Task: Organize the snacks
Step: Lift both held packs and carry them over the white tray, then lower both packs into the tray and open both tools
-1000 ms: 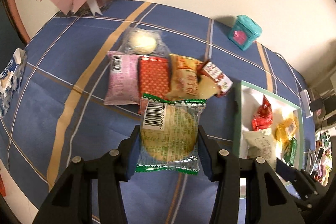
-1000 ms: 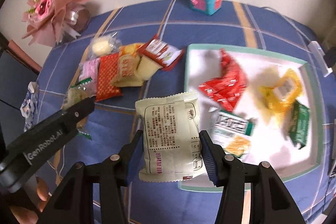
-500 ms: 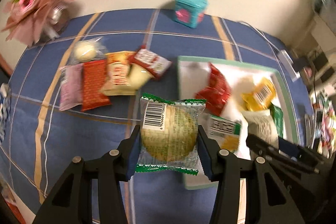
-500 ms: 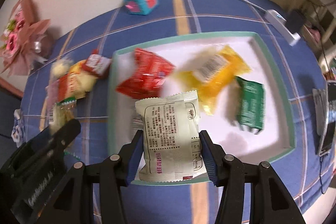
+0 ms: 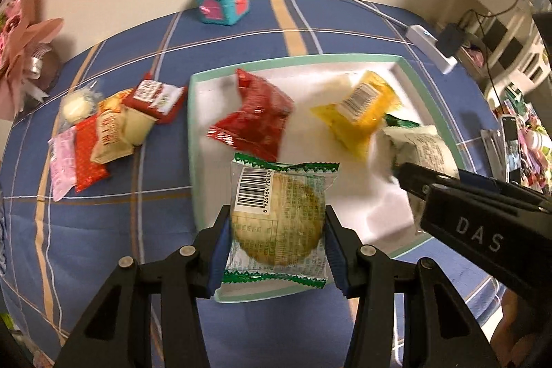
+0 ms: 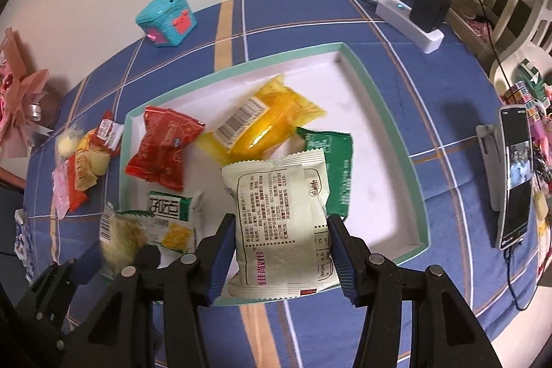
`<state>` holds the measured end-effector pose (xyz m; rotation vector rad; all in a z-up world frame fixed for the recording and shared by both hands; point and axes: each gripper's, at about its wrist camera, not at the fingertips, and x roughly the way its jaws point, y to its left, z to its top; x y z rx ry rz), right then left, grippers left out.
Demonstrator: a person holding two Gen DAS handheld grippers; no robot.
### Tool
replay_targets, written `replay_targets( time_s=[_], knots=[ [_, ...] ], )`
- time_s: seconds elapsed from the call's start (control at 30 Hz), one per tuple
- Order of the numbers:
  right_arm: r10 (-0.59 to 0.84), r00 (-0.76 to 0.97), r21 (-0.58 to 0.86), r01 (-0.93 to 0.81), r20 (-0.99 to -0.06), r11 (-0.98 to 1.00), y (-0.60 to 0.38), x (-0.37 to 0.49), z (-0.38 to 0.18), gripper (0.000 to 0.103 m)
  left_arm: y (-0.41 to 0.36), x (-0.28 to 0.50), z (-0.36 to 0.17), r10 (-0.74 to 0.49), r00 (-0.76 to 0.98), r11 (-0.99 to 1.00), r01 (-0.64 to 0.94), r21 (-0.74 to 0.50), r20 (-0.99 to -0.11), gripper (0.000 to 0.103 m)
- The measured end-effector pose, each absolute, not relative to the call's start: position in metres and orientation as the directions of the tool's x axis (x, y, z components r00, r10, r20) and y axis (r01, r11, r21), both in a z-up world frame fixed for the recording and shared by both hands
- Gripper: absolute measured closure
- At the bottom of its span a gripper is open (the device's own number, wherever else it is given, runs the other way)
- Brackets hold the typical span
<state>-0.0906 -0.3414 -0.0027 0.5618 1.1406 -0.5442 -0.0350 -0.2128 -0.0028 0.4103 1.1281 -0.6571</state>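
Two snacks are in our grippers: left gripper (image 5: 276, 250) squeezes the round cookie pack (image 5: 279, 219), right gripper (image 6: 281, 256) squeezes the cream packet (image 6: 281, 223), tray (image 6: 376, 99) at twelve o'clock.

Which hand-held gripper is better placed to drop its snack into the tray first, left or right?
Right, probably. The right hand-held gripper holds its cream-white packet over the white teal-rimmed tray, near bare floor; the left hand-held gripper holds its green-edged clear cookie packet at the near rim.
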Motion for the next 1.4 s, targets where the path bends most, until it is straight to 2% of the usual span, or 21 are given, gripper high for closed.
replay_targets(
  time_s=[0.63, 1.07, 1.17, 1.23, 1.37, 1.4],
  knots=[
    [-0.055, 0.307, 0.171, 0.659, -0.95, 0.733, -0.351, -0.094, -0.028, 0.047, -0.242, -0.048, -0.04, -0.232, 0.266, 0.702, 0.712, 0.029, -0.936, 0.051],
    [-0.024, 0.279, 0.173, 0.658, -0.96, 0.733, -0.357, -0.089, -0.042, 0.047, -0.246, -0.045, -0.044, -0.234, 0.311, 0.696, 0.715, 0.065, -0.921, 0.05],
    [-0.035, 0.28, 0.164, 0.655, -0.959, 0.738, -0.357, -0.087, -0.039, 0.046, -0.246, -0.044, -0.045, -0.235, 0.303, 0.697, 0.715, 0.057, -0.923, 0.042],
    [-0.038, 0.278, 0.16, 0.654, -0.96, 0.739, -0.356, -0.086, -0.038, 0.044, -0.245, -0.042, -0.046, -0.232, 0.298, 0.701, 0.711, 0.053, -0.926, 0.033],
    [-0.049, 0.265, 0.142, 0.653, -0.963, 0.744, -0.355, -0.083, -0.037, 0.037, -0.243, -0.041, -0.045, -0.232, 0.293, 0.708, 0.705, 0.046, -0.928, 0.024],
    [-0.056, 0.265, 0.137, 0.654, -0.963, 0.744, -0.354, -0.083, -0.035, 0.034, -0.243, -0.041, -0.044, -0.236, 0.291, 0.709, 0.704, 0.041, -0.927, 0.019]
  ],
)
